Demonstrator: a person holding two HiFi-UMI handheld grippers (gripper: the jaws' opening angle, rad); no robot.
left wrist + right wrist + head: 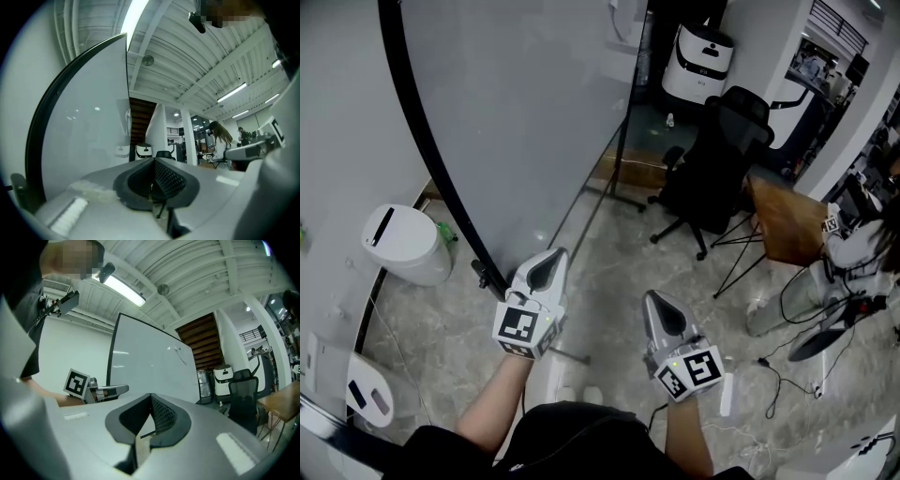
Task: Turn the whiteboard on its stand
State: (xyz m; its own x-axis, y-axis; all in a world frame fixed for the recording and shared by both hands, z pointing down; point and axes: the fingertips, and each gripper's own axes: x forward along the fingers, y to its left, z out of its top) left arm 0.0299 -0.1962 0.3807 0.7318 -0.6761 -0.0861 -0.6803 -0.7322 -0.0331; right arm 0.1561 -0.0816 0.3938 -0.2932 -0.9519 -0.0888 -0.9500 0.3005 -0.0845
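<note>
inventory, my two claws + room.
- l claw (553, 255): jaws pressed together, nothing between them. tip just beside the whiteboard's black rim at its low end; touching or not, can't tell.
- r claw (650, 296): jaws together too, empty, apart from the board, over open floor.
- whiteboard (516, 112): big, blank, pale grey face w/ black rim, tilted across my upper-left; fills the l side of the left gripper view.
- stand (623, 141): thin black post + foot bar at the board's far edge.
- floor (609, 272): grey marbled tile, glossy; cables (778, 375) trail at r.
- white bin (405, 244) left of the board.
- black office chair (712, 159), wood counter (787, 225) beside it.
- ceiling (197, 268): white ribbed, strip lights.
</note>
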